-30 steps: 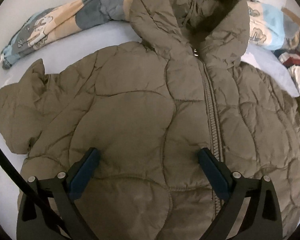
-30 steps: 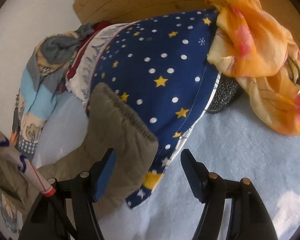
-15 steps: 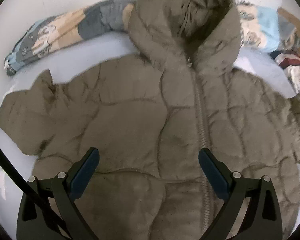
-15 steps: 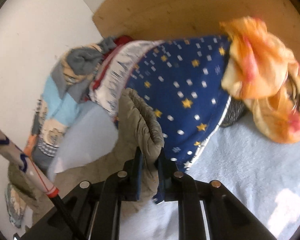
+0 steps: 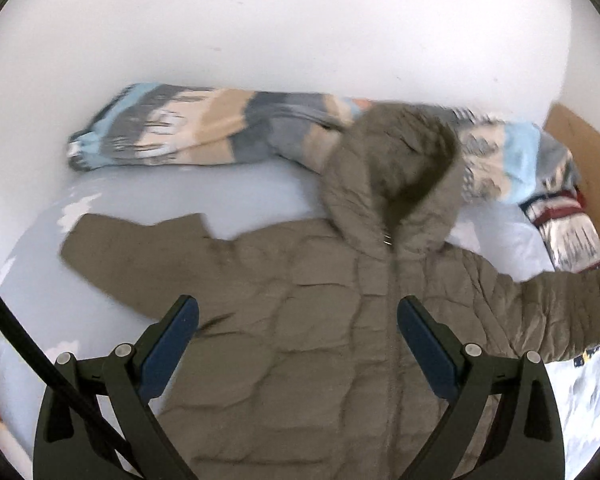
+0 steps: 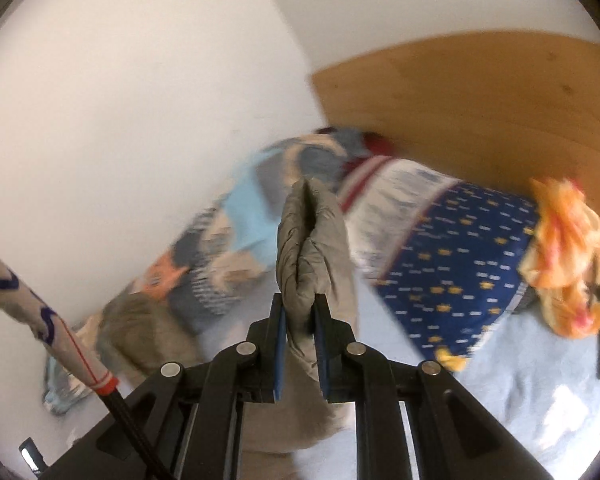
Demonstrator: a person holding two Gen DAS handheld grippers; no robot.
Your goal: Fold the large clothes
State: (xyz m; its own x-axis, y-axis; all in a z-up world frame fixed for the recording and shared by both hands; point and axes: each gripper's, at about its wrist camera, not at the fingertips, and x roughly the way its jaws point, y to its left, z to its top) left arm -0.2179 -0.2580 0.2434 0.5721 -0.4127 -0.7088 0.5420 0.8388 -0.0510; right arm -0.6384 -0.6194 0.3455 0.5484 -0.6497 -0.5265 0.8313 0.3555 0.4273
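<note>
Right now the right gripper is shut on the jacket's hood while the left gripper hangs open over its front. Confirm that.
Not the hood. The right wrist view shows the right gripper shut on the jacket's sleeve cuff; the hood lies free. The left gripper is open.

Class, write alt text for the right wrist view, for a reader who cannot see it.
The right gripper is clamped on the cuff of an olive puffer jacket sleeve, lifted above a pale blue sheet. Behind lie a star-print navy cloth and an orange scarf.
</note>
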